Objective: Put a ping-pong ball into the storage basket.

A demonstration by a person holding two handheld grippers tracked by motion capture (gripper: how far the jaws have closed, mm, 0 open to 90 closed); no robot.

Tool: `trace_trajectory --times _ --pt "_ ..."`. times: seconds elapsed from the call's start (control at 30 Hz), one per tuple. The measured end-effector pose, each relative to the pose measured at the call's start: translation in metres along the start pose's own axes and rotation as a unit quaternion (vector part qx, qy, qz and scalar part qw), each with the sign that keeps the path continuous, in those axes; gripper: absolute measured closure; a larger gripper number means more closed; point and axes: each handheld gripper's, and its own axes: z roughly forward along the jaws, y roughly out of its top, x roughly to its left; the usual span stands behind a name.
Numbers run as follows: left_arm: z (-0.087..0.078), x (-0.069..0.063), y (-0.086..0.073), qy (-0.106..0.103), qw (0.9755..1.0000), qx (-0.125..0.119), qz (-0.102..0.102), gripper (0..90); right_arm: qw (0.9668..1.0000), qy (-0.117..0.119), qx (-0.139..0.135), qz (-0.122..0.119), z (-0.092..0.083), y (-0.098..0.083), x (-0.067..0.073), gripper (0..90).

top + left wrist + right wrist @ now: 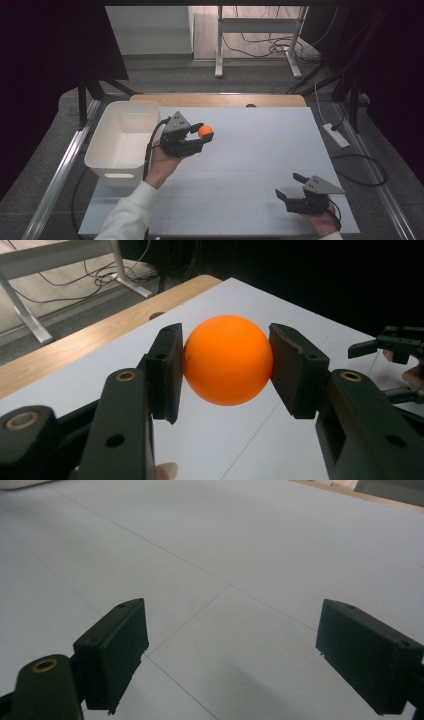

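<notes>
Left hand (162, 165) up off the table (250, 150), wrist bent, in a white sleeve (127, 215) coming in from the bottom edge. Left gripper (202, 135) pointing to the right across the table, with its grey plate on top. Clamped tight on an orange ball (205, 131), one black pad on each side. Up close in the left gripper view, orange ball (227, 360) sitting right between the two pads (167, 370), both pressed against it, one on the left and one on the right. Ball held in the air above the white table, just beside the white bin (122, 142), a little to the right of its rim. Bin standing at the left side of the table. Right hand (325, 222) low at the bottom right corner, well apart from the ball. Right gripper (290, 186) pointing to the left and a bit away, close to the table top. Jaws wide apart, holding nothing. In the right gripper view, right gripper (232, 650) with bare white table between its two black pads (117, 645). Thin lines running across the table there. Black cable trailing down from the left gripper beside the bin.
</notes>
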Motion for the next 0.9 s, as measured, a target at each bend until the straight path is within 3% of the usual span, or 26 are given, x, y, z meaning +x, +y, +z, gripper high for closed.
trace_trajectory --times 0.9 --pt "-0.020 0.011 0.009 0.029 0.9993 -0.023 -0.007 50.7 1.0000 -0.001 0.000 -0.001 0.000 0.000 0.000 13.3"
